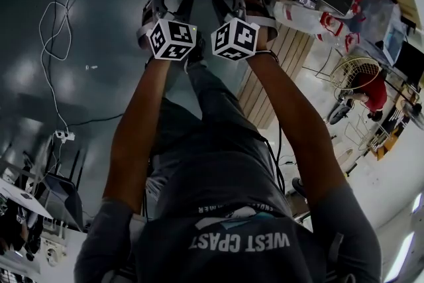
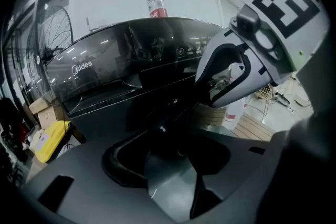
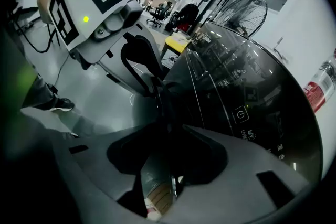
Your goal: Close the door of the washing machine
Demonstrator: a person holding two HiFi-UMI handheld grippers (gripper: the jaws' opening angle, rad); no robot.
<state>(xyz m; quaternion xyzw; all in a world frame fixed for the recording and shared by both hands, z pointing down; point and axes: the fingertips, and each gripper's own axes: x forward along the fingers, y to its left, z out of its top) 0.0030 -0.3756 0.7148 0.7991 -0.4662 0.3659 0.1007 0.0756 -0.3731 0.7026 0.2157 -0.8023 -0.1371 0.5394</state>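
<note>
Door [image 2: 126, 115]: on the black front of the washing machine [image 2: 105, 68], below the drawer with the maker's name and the strip of controls. It is straight ahead of the person, just beyond the tips of both grippers. Its rim is lost in the dark, so I cannot tell whether it stands ajar or shut.
Left gripper [image 2: 169, 118]: points forward and down at that black front. The jaws are spread fairly wide with nothing between them. The tips are close to the surface, but contact is unclear.
Right gripper [image 3: 165, 113]: just beside the left one, aimed at the same part of the front. The jaws are partly apart and hold nothing.
Marker cubes: the left cube [image 1: 173, 40] and the right cube [image 1: 235, 38] sit side by side in the head view.
Arms: both are stretched forward, in grey sleeves.
Top of the machine: a bottle [image 2: 155, 2] with a red label stands upright.
Left of the machine: a fan [image 2: 52, 39], a cardboard box [image 2: 39, 107] and a yellow case [image 2: 50, 139].
Right of the machine: wooden decking [image 1: 278, 69], with a white-and-red jug [image 1: 298, 15] lying on it.
Floor: grey. A white cable [image 1: 59, 30] loops down to a power strip [image 1: 64, 136] on the person's left.
</note>
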